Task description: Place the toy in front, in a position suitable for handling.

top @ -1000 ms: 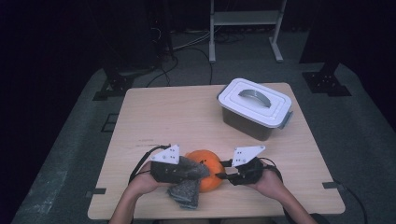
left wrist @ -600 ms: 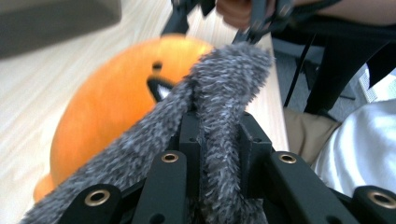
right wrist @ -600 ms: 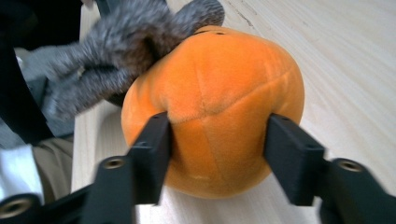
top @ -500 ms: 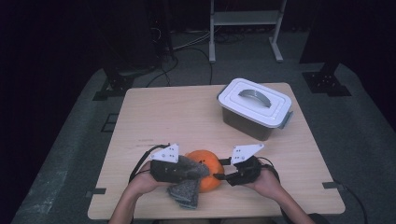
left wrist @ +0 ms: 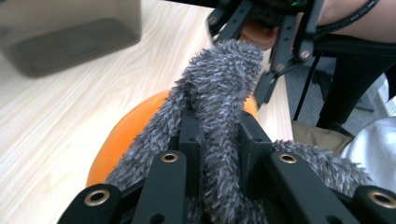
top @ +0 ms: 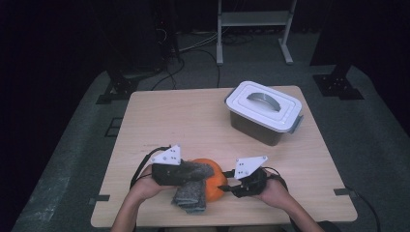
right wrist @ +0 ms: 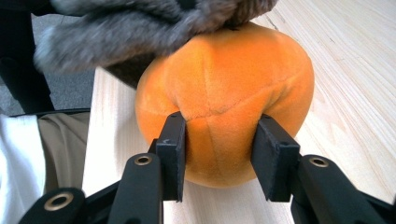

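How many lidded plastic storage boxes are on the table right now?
1: the white-lidded plastic storage box sits at the far right of the light wooden table. Nothing suggests another hidden.

Ahead of both hand-held grippers the table [top: 193,121] lies bare up to its far edge on the left. Beyond the right hand-held gripper [top: 231,185] stands a lidded plastic container [top: 263,112], well apart. Between the two, an orange plush ball [right wrist: 224,102] and a grey fuzzy cloth [left wrist: 224,93] block the gap.
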